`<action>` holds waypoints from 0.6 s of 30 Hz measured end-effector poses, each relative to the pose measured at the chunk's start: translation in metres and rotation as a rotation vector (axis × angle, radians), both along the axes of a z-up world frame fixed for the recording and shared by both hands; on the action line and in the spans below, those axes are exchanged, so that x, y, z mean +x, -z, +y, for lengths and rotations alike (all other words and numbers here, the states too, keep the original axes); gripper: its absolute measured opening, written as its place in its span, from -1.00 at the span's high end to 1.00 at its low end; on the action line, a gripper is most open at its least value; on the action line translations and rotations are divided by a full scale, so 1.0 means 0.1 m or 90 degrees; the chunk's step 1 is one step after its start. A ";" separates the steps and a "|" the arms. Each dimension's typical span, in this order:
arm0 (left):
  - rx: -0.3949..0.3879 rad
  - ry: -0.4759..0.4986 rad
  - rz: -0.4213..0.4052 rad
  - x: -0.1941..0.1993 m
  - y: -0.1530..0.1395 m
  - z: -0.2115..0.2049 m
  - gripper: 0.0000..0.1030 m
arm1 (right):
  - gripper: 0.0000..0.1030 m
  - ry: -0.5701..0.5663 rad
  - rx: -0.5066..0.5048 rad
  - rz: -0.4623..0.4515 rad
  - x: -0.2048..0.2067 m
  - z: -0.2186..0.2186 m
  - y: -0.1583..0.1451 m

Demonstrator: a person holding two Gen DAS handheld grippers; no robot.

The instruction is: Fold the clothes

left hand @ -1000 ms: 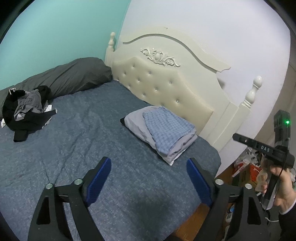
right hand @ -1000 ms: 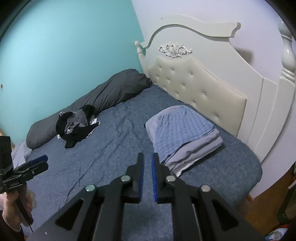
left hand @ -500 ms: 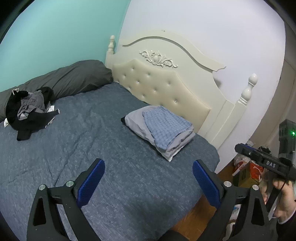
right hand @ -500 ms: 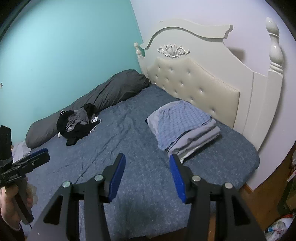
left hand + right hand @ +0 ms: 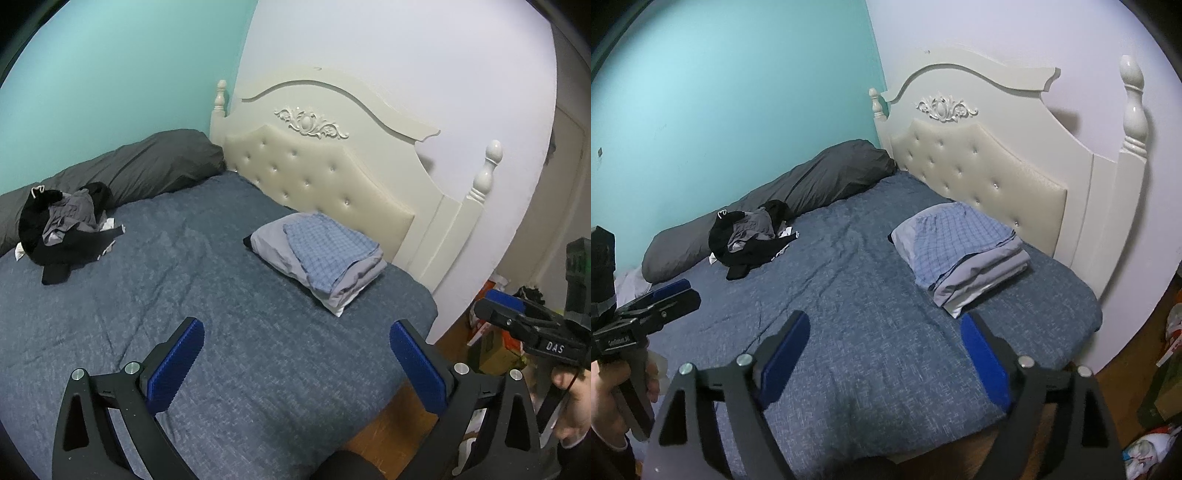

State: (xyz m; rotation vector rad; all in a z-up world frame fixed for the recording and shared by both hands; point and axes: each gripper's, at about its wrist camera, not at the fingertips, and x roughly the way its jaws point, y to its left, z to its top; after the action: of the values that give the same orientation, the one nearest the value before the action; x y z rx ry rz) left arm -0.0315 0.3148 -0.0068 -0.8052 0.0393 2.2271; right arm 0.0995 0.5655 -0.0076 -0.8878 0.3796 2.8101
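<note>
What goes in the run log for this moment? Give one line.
left claw open, empty | right claw open, empty | folded stack by headboard | unfolded pile untouched | both over bed

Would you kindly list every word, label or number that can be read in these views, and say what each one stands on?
"DAS": white letters on the side of the right gripper, seen from the left wrist view.
White lettering on the side of the left gripper, seen from the right wrist view: too small and blurred to read.
Printed packaging on the floor beside the bed: too blurred to read.
</note>
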 end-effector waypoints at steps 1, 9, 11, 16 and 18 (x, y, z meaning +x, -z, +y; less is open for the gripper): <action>-0.002 -0.002 0.001 0.01 0.00 -0.01 -0.99 | -0.68 0.000 -0.001 -0.001 0.02 -0.02 0.01; -0.003 0.000 0.010 0.12 -0.02 -0.06 -0.99 | -0.69 0.010 0.006 -0.001 0.15 -0.12 0.01; -0.003 -0.002 0.014 0.16 -0.03 -0.08 -0.99 | -0.69 0.011 0.006 0.001 0.18 -0.15 0.00; -0.006 -0.006 0.021 0.25 -0.07 -0.10 -0.99 | -0.70 0.008 0.005 0.005 0.28 -0.20 -0.02; -0.009 -0.006 0.028 0.30 -0.09 -0.11 -0.99 | -0.70 0.005 0.005 0.008 0.32 -0.23 -0.04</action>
State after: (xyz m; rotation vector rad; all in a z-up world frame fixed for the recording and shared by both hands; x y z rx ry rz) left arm -0.0014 0.3038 0.0019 -0.7663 0.0727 2.2561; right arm 0.1311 0.5429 -0.0040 -0.8647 0.3737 2.8095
